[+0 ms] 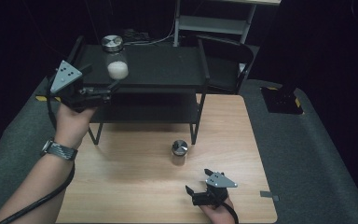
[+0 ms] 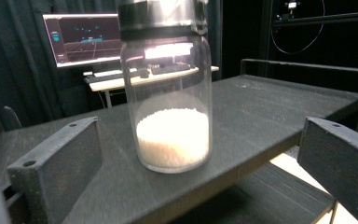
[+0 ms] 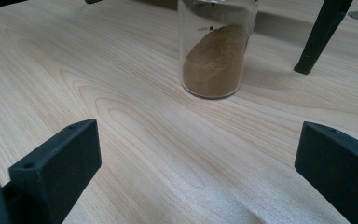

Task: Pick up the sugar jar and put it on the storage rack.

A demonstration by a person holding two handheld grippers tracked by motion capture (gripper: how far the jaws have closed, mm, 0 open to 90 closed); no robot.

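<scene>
Dim dark surroundings, evenly lit tabletop, slight blur.

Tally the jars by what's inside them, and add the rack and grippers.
White-grain jar: 1
Brown-powder jar: 1
Black rack: 1
Grippers: 2, left gripper and right gripper, both open
Total: 5

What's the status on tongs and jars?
Left tongs open, white-grain jar upright on black shelf. Right tongs open, brown-powder jar ahead. Path clear.
</scene>
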